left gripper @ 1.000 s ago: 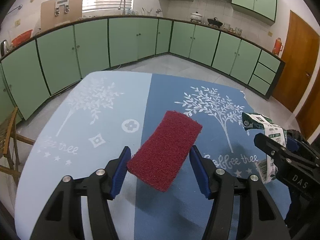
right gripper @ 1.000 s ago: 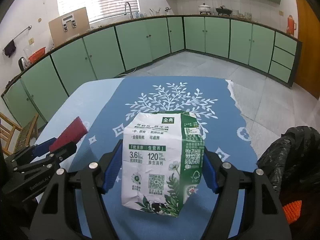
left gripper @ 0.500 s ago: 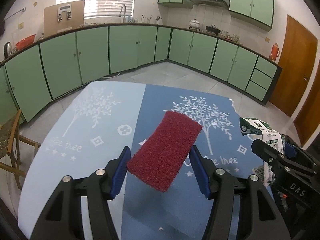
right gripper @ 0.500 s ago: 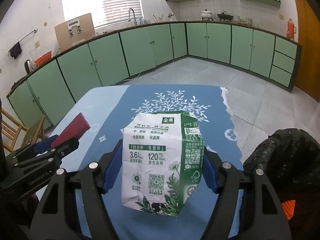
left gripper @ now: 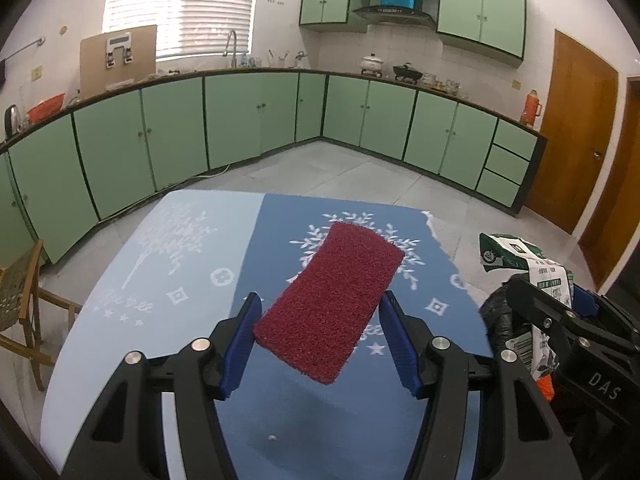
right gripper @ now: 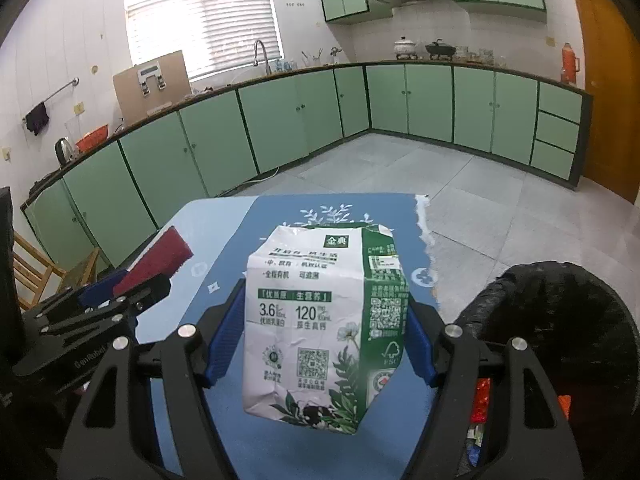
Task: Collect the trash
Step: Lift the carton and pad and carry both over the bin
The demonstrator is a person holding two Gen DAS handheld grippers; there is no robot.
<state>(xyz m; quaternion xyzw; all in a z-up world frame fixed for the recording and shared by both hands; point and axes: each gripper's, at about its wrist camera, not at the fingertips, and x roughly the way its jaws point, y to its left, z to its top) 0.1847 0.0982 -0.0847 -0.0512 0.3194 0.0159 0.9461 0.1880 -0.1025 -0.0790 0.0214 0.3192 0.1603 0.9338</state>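
Left gripper (left gripper: 318,346): blue pads closed against the long sides of a red scouring pad (left gripper: 330,300), which is held clear of the table (left gripper: 132,280) and tilted, far end higher. A shadow lies on the cloth beneath it.

Right gripper (right gripper: 326,334): pads clamped on a crumpled green-and-white milk carton (right gripper: 324,320), upright, top torn open, also lifted off the table. From the left wrist view the same carton (left gripper: 536,280) shows just past the table's right edge.

Black trash bag (right gripper: 560,320): just off the table's right edge, mouth open upward, rim rolled. Red and orange scraps (right gripper: 480,396) lie inside; the rest of the contents are too dark to make out. The carton sits beside the bag's rim, probably not yet over the mouth, though the fisheye makes this hard to judge.

Table: two-tone blue cloth with a white tree print; its right edge is ragged white (right gripper: 424,224). The cloth ahead of both grippers is bare to the far edge.

Beyond the table's left edge, a wooden chair (left gripper: 20,300) stands close. Beyond the far edge, grey tiled floor (left gripper: 340,168) runs open to green cabinets (left gripper: 240,120) wrapping the corner. A wooden door (left gripper: 576,140) stands far right of the table.
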